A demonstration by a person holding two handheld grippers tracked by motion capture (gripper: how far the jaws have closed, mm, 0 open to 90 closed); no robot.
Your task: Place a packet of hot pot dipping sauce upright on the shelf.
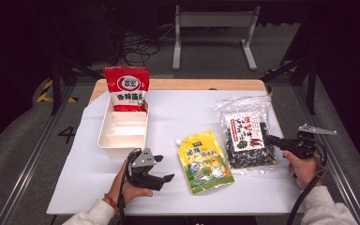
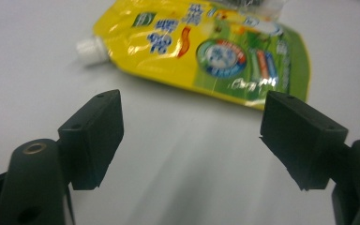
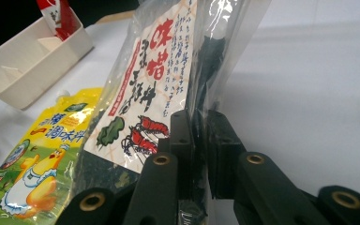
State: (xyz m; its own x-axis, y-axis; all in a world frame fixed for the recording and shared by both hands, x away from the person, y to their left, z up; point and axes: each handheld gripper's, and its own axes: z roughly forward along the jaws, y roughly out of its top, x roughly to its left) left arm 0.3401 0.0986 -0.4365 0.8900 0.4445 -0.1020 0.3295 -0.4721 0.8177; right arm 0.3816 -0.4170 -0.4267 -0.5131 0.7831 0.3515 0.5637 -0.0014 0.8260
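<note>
Your right claw (image 3: 194, 140) pinches near edge of seaweed bag (image 3: 145, 93), jaws clamped on film. Bag light, crinkly, slippery: hold seam, lift slow. Left claw (image 2: 192, 136) wide open, empty; yellow pouch (image 2: 206, 51) just ahead on desk (image 2: 178, 168).

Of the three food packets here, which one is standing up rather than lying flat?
The red packet, propped upright at the far end of the white tray. The yellow spouted pouch and clear dark-filled bag lie on the table.

Bright tabletop, dark surroundings, soft blur in gripper views
</note>
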